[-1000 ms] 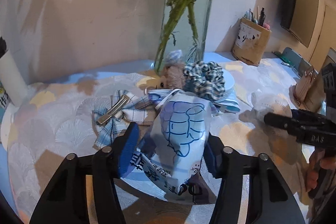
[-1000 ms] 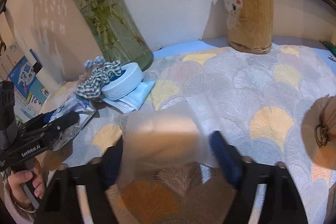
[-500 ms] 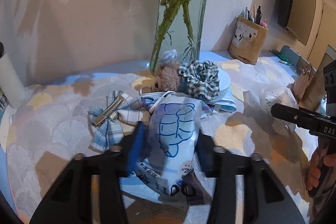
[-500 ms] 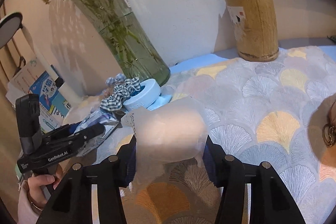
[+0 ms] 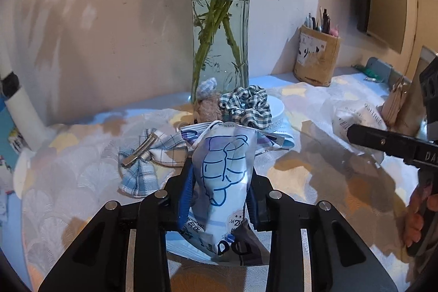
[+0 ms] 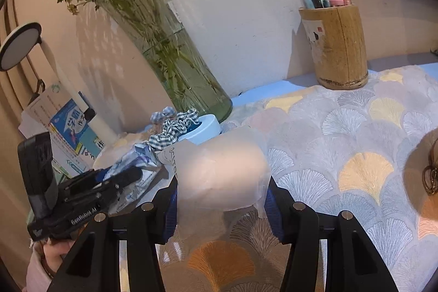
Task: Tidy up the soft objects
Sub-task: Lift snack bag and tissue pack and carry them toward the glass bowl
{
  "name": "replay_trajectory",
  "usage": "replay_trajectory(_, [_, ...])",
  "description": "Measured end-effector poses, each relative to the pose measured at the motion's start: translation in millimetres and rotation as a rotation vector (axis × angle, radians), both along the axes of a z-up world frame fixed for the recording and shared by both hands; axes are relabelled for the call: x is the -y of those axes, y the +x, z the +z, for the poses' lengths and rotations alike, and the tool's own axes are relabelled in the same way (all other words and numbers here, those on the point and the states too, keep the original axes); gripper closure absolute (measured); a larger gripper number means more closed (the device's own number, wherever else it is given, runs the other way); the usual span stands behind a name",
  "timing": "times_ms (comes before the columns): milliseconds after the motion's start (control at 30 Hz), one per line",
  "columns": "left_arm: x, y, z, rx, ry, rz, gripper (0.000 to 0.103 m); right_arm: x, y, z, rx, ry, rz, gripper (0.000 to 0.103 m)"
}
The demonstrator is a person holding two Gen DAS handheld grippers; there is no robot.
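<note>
Glossy blue-white foil: tissue pack (image 5: 223, 177), 1 pc, clamped in left gripper (image 5: 220, 184), held above cloth at 6 o'clock of glass vase (image 5: 219, 26). Behind pack: gingham scrunchie (image 5: 246, 107) x1, plaid hair bow w/ clip (image 5: 147, 155) x1, small plush bear (image 5: 205, 108) x1, pen cup (image 5: 317, 59) x1 at 2 o'clock.
Risk: slick foil may slide out of the pads; a swing toward 12 could tip the vase.

Right wrist view: right gripper (image 6: 221, 199) closed on soft wrapped white bundle (image 6: 219, 171), x1, lifted over tablecloth (image 6: 356, 155). Blue round dish (image 6: 204, 129) x1 at 11 o'clock.
Risk: loose wrap could tear or slip; grippers near each other, may collide.
</note>
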State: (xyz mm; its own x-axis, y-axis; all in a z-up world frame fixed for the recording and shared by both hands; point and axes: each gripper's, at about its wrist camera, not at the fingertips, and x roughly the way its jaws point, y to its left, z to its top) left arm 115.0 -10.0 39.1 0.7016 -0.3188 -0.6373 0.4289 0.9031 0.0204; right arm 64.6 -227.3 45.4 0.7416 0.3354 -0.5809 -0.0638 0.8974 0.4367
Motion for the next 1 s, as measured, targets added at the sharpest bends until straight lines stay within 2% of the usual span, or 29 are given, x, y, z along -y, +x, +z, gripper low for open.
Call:
replay_trajectory(133, [0.7, 1.4, -0.3, 0.009, 0.021, 0.024, 0.072, 1.2, 0.3, -0.4, -0.004, 0.008, -0.004, 0.050])
replay_trajectory(267, [-8.0, 4.6, 0.2, -0.013, -0.018, 0.047, 0.072, 3.0, -0.2, -0.5, -0.003, 0.022, 0.000, 0.050])
replay_trajectory(333, [-13.1, 1.8, -0.2, -0.054, -0.051, 0.075, 0.072, 3.3, -1.0, 0.0, -0.001, 0.027, 0.001, 0.050])
replay_trajectory(400, [-15.9, -8.2, 0.2, -0.073, -0.080, 0.091, 0.072, 2.7, -0.3, -0.8, -0.015, 0.031, 0.013, 0.050])
replay_trajectory(500, [-10.2, -29.8, 1.8, -0.066, -0.042, 0.112, 0.072, 2.3, -3.5, -4.1, -0.074, 0.042, 0.011, 0.050])
replay_trajectory(700, [7.6, -60.7, 12.4, -0.051, -0.010, 0.153, 0.072, -6.1, -30.9, 11.5, -0.045, 0.007, 0.065, 0.050])
replay_trajectory(867, [15.6, -78.9, 25.3, -0.066, -0.057, 0.147, 0.072, 0.7, -53.2, 31.0, -0.015, 0.015, 0.069, 0.050])
replay_trajectory(933, [16.3, -89.6, 29.6, -0.082, -0.098, 0.123, 0.068, 6.4, -61.6, 36.4, -0.007, 0.028, 0.068, 0.050])
replay_trajectory(1000, [18.6, -98.5, 28.2, -0.115, -0.092, 0.110, 0.067, 12.0, -69.1, 38.9, -0.004, 0.040, 0.063, 0.050])
